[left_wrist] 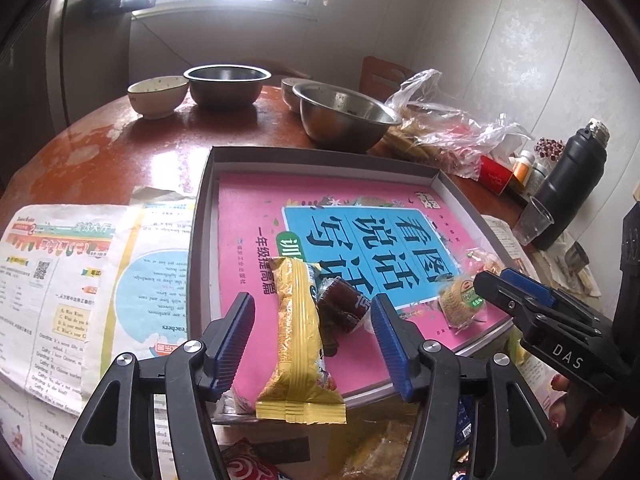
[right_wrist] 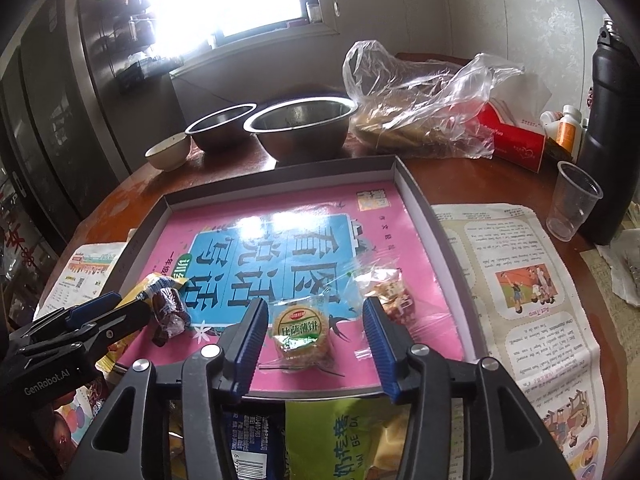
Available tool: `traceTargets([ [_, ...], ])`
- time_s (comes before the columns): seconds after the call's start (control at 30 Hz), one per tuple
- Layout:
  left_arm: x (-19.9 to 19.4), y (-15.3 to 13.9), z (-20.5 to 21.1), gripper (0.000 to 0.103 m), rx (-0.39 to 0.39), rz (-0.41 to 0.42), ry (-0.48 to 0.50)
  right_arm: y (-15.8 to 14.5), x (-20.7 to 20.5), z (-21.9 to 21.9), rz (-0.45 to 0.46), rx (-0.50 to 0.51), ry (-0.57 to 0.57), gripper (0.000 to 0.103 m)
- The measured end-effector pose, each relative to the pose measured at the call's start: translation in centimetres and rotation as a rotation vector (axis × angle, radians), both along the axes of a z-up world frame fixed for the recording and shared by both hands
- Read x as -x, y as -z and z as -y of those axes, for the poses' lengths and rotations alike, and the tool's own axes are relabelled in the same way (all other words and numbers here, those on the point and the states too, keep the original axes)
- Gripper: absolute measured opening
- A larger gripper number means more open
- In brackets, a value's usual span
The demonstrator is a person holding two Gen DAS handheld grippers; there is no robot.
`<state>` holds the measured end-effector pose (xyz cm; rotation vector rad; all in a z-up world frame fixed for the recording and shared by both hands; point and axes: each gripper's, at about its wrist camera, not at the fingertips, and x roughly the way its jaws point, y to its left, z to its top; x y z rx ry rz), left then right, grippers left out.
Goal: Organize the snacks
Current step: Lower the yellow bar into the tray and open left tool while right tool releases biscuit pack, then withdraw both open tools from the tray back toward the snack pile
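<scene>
Yellow snack bar (left_wrist: 298,344) lies loose between my left tongs (left_wrist: 312,340), its near end hanging over the front wall of the grey tray (left_wrist: 202,216). The pads touch nothing, so it's released. A dark wrapped sweet (left_wrist: 343,308) sits just right of the bar, close to the right-hand pad.

Round biscuit pack (right_wrist: 301,334) lies flat on the pink book cover (right_wrist: 280,208) between my right tongs (right_wrist: 316,340), which are also parted and clear of it. A clear-wrapped reddish snack (right_wrist: 390,294) sits just beyond the right-hand pad.

Both drops look done to me. For a clean finish I'd pull each pair of tongs straight back and up along its own line, without twisting, so the pads don't drag the wrappers. The left side is tighter, since the sweet could snag on the way out. I'd nudge the bar further in, because that overhang could tip it out.

More packets (right_wrist: 328,440) wait on the tabletop (left_wrist: 132,148) under my tongs, nearer than the tray. Steel bowls (left_wrist: 344,116) and a plastic cup (right_wrist: 572,204) stand well beyond and out of the way.
</scene>
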<state>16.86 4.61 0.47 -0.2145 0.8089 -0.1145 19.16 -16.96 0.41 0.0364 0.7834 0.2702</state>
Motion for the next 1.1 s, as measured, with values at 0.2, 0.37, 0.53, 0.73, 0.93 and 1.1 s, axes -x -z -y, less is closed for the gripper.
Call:
traceTargets([
  [0.2, 0.3, -0.7, -0.6, 0.067, 0.004, 0.015, -0.013, -0.3, 0.1, 0.4, 0.006, 0.006, 0.012, 0.051],
  [0.37, 0.7, -1.3, -1.8, 0.067, -0.035, 0.010, -0.034, -0.6, 0.4, 0.8, 0.013, 0.003, 0.023, 0.051],
  [0.53, 0.5, -0.8, -2.3, 0.067, -0.118, -0.040, -0.021, -0.9, 0.6, 1.1, 0.021, -0.004, 0.026, 0.051],
  [0.73, 0.5, -0.3, -1.9, 0.067, -0.153, -0.042, -0.009, -1.1, 0.9, 1.0, 0.028, -0.005, 0.023, 0.052],
  [0.93, 0.1, 0.4, -1.7, 0.067, -0.150, -0.032, -0.024, -1.1, 1.0, 1.5, 0.024, -0.007, 0.035, 0.052],
  [1.1, -0.3, 1.0, -1.8, 0.067, -0.130, -0.044, -0.035, -1.2, 1.2, 1.9, 0.026, -0.007, 0.045, 0.052],
])
